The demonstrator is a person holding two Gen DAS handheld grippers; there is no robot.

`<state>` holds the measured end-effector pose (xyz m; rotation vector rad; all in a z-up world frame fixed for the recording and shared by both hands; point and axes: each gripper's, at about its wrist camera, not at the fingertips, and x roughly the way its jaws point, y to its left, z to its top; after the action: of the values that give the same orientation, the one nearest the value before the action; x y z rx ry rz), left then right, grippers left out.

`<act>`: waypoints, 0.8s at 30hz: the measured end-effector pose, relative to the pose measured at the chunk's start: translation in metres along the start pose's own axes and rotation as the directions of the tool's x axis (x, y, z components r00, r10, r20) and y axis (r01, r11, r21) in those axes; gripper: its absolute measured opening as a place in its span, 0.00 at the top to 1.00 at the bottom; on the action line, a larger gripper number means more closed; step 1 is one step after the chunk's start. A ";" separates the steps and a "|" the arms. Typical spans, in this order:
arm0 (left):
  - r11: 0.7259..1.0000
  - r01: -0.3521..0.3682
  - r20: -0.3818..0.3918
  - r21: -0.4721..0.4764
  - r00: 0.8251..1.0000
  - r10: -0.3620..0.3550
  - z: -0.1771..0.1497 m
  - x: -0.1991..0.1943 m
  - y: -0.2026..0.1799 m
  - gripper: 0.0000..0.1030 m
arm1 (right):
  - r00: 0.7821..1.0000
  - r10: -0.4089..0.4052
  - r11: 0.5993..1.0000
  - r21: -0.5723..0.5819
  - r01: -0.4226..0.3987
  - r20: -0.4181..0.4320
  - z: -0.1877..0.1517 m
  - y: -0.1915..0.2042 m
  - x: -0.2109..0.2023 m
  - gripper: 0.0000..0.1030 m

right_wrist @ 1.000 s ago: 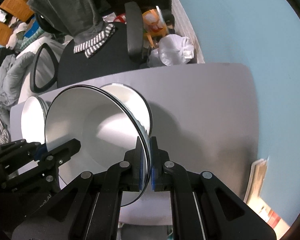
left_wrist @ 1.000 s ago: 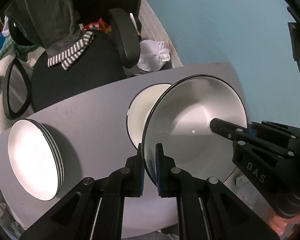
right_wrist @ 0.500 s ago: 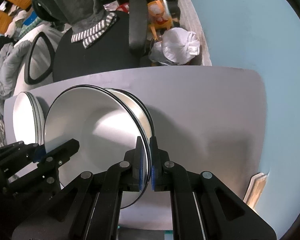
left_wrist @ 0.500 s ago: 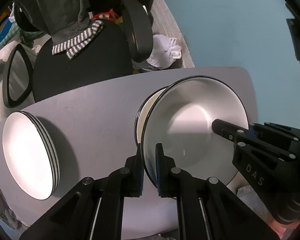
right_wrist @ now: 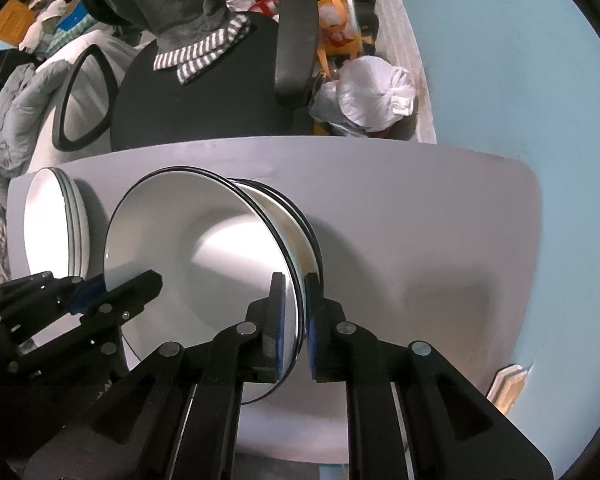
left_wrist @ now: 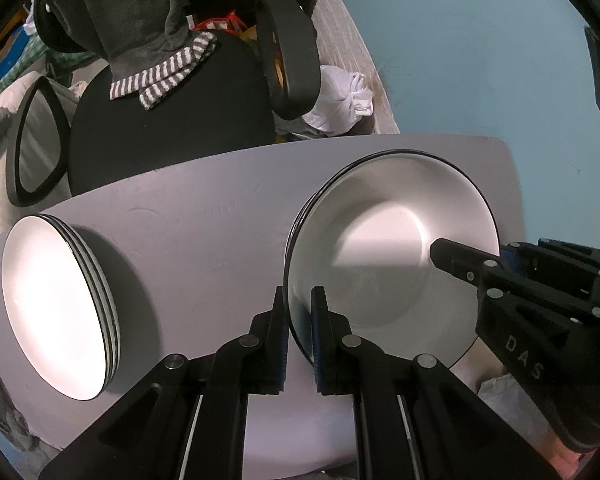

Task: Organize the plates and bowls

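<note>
A white bowl with a black rim [left_wrist: 388, 248] [right_wrist: 204, 264] sits nested on a stack of like bowls [right_wrist: 296, 224] on the grey table [left_wrist: 204, 240]. My left gripper [left_wrist: 300, 316] straddles the bowl's left rim, jaws a little apart around it. My right gripper [right_wrist: 294, 312] straddles the opposite rim, jaws also slightly apart. Each gripper shows in the other's view. A stack of white plates [left_wrist: 56, 304] [right_wrist: 56, 220] lies at the table's left.
A black office chair [left_wrist: 172, 120] with a grey striped garment [left_wrist: 160, 68] stands behind the table. A white bag [right_wrist: 376, 96] lies on the floor by the blue wall [left_wrist: 480, 40]. Bare tabletop [right_wrist: 420, 240] lies right of the bowls.
Both grippers lowered the bowl onto the bowl stack. The jaws of both have since widened a little around its rim.
</note>
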<state>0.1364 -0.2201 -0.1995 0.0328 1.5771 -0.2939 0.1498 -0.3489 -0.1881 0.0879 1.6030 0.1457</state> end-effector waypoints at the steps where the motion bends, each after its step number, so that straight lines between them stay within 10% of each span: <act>1: 1.000 0.000 -0.001 -0.001 1.000 0.000 0.000 0.000 0.000 0.91 | 1.000 0.001 1.000 -0.002 -0.001 -0.006 0.001 0.000 0.000 0.89; 13: 1.000 0.005 0.002 -0.012 1.000 -0.005 0.006 -0.006 0.006 0.86 | 0.996 -0.087 0.996 -0.029 0.088 0.028 0.006 0.010 -0.018 0.76; 18: 1.000 0.003 0.031 -0.028 1.000 -0.003 0.004 -0.015 0.012 0.63 | 0.994 -0.102 0.994 -0.025 0.103 0.037 0.008 0.010 -0.023 0.75; 24: 1.000 -0.006 0.060 -0.010 0.998 0.006 -0.005 -0.033 0.014 0.54 | 0.986 -0.140 0.989 -0.027 0.143 0.094 0.000 0.013 -0.040 0.49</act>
<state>0.1353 -0.2006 -0.1693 0.0206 1.5181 -0.2796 0.1508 -0.3419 -0.1469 -0.0451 1.5091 0.0575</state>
